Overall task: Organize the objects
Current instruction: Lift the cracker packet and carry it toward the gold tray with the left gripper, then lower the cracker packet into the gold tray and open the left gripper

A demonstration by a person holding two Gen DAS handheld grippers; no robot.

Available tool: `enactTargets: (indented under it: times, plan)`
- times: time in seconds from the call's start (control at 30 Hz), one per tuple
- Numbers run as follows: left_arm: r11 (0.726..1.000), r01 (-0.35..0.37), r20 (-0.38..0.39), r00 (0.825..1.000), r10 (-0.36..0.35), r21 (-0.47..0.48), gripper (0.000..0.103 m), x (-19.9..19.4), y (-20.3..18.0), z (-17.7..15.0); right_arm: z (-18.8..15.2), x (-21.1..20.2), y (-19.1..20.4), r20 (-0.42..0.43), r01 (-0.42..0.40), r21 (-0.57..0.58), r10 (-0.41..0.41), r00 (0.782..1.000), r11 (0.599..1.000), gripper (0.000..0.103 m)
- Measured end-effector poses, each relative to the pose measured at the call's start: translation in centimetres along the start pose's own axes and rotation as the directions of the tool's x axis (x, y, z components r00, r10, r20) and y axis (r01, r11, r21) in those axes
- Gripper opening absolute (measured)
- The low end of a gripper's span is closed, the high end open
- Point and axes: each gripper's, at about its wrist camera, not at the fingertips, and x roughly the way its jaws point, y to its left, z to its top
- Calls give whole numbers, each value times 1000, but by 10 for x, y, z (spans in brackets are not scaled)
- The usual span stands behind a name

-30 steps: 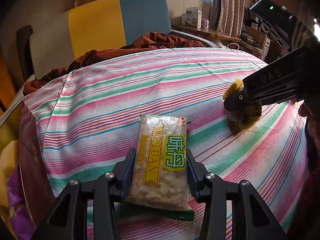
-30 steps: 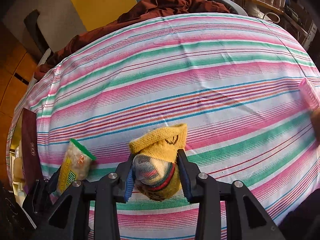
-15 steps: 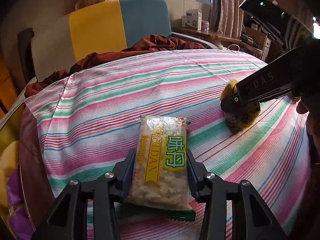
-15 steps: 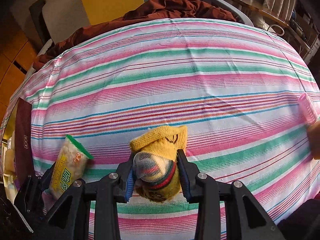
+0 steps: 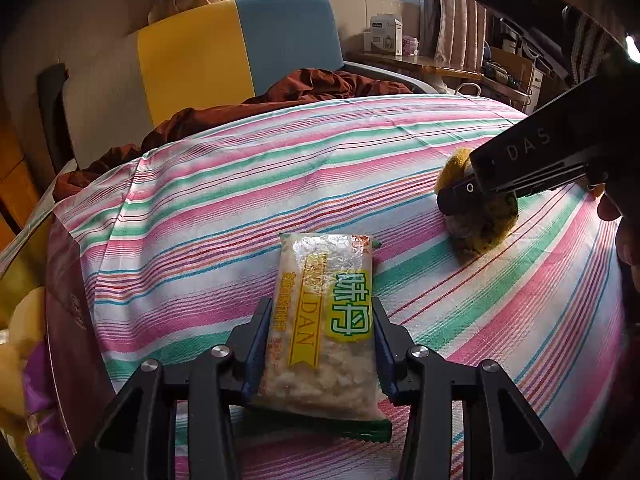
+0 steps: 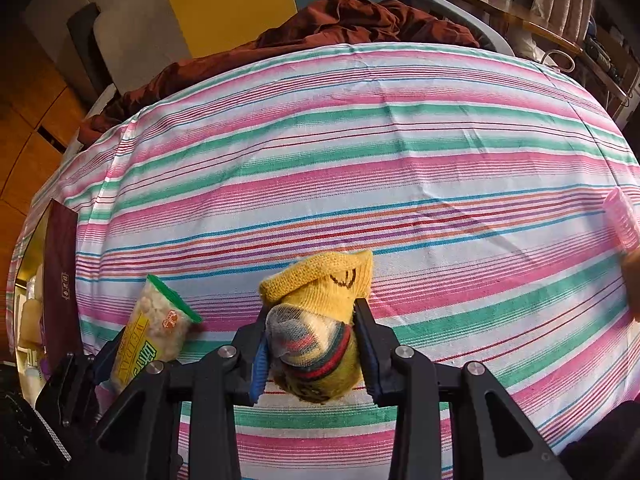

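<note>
snack packet [image 5: 324,320] is pinched upright in the left gripper [image 5: 320,344] fingers over the striped surface [image 6: 400,160]; right gripper [image 6: 310,346] fingers clamp a rolled sock bundle [image 6: 316,320], both seemingly lifted for sorting.

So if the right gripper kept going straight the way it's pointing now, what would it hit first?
Most likely the striped tablecloth. The right gripper is shut on the rolled yellow sock bundle and angled down at the cloth, so the bundle would probably press into it first. How much gap remains is unclear.
</note>
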Motion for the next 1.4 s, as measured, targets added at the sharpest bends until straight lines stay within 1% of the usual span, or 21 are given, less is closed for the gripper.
enactTargets:
  times: [0.13, 0.2, 0.33, 0.47, 0.6, 0.73, 0.87, 0.97, 1.07, 1.17, 1.23, 1.33, 1.4]
  plan:
    - [1000, 6, -16, 1000, -6, -13, 45, -8, 0, -2, 2, -1, 2, 18, -14, 0, 14, 1000, 1000, 37]
    - [1000, 13, -8, 1000, -13, -7, 45, -19, -3, -3, 3, -3, 2, 33, -19, -1, 19, 999, 1000, 37]
    - [999, 42, 31, 999, -41, -11, 46, -52, -1, 0, 3, -3, 9, 41, -17, -26, 18, 999, 1000, 37]
    - [997, 51, 79, 996, -47, -52, 46, -88, 17, -1, -4, -7, 15, 40, -10, -80, 13, 999, 997, 37]
    - [992, 28, 97, 995, -16, -126, 46, -115, 47, -10, -7, -4, 26, 33, 14, -135, -10, 999, 991, 37]
    - [979, -31, 95, 994, 51, -202, 46, -134, 82, -20, -8, 1, 29, 21, 43, -155, -40, 999, 987, 37]
    - [964, -85, 106, 988, 115, -252, 46, -150, 106, -28, -8, 3, 30, 18, 56, -163, -54, 998, 985, 37]
    - [959, -105, 107, 985, 137, -263, 46, -157, 112, -31, -10, 1, 35, 24, 55, -180, -52, 998, 982, 37]
    - [956, -121, 101, 983, 153, -266, 46, -162, 113, -34, -15, -2, 47, 24, 12, -222, -7, 1000, 975, 37]
    - [954, -138, 96, 981, 169, -265, 46, -163, 113, -35, -21, -3, 65, 13, -34, -286, 39, 999, 958, 37]
    - [952, -142, 94, 980, 173, -272, 46, -165, 115, -36, -27, -2, 77, 4, -49, -338, 53, 999, 940, 37]
    - [949, -152, 88, 979, 182, -276, 46, -167, 118, -38, -33, 4, 92, -10, -43, -400, 43, 999, 916, 37]
    - [947, -153, 80, 980, 182, -282, 46, -166, 120, -41, -34, 6, 95, -8, -27, -417, 26, 1000, 908, 37]
